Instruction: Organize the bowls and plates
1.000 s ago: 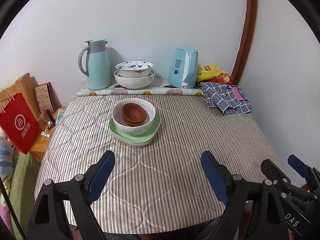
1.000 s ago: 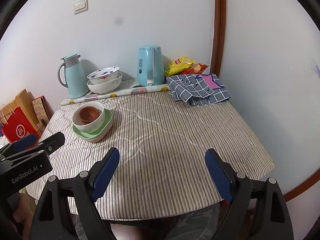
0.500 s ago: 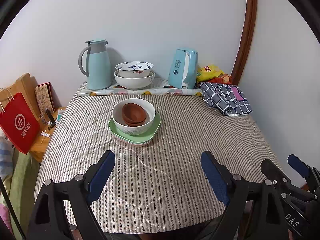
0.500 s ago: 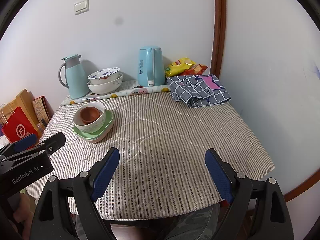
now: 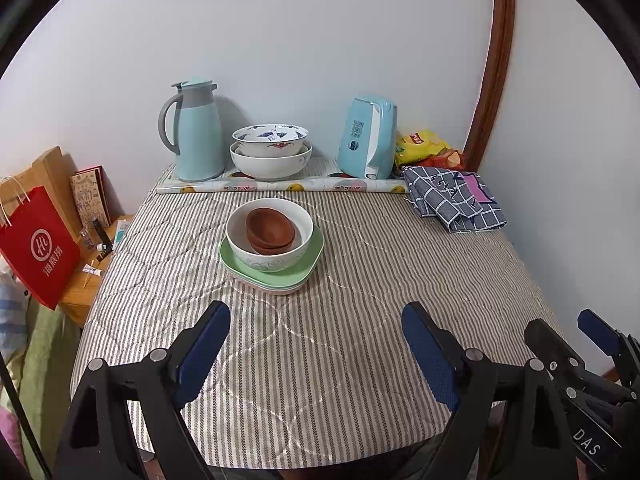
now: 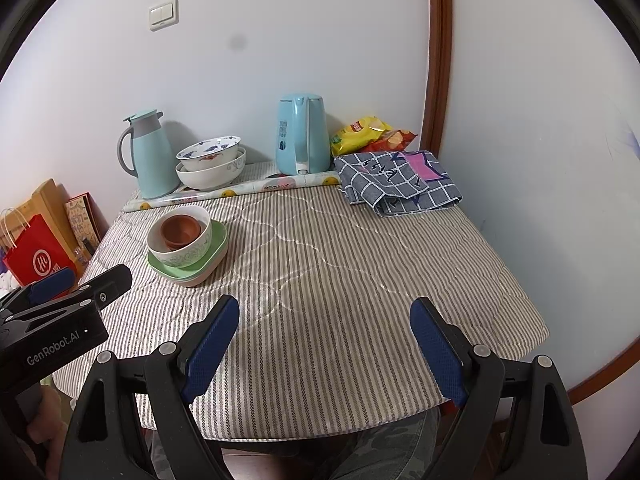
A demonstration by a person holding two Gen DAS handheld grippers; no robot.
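A white bowl (image 5: 240, 240) stands on stacked green plates (image 5: 308, 268) mid-table; small brown bowls (image 5: 270, 230) are nested inside it. The stack also shows in the right wrist view (image 6: 186, 256). Two larger white bowls (image 5: 270, 152) are stacked at the back by the wall. My left gripper (image 5: 316, 344) is open and empty above the table's near edge, well short of the stack. My right gripper (image 6: 324, 332) is open and empty, to the right of the stack. It also shows at the right edge of the left wrist view (image 5: 560, 336).
A teal thermos jug (image 5: 196, 132), a blue kettle (image 5: 368, 140), snack bags (image 5: 424, 144) and a folded checked cloth (image 5: 456, 200) line the back of the striped table (image 5: 360, 320). A roll of patterned paper (image 5: 280, 187) lies before them. A red bag (image 5: 36, 248) stands left.
Both grippers have drifted very slightly; the view of the table is almost unchanged. Nothing on the table has moved.
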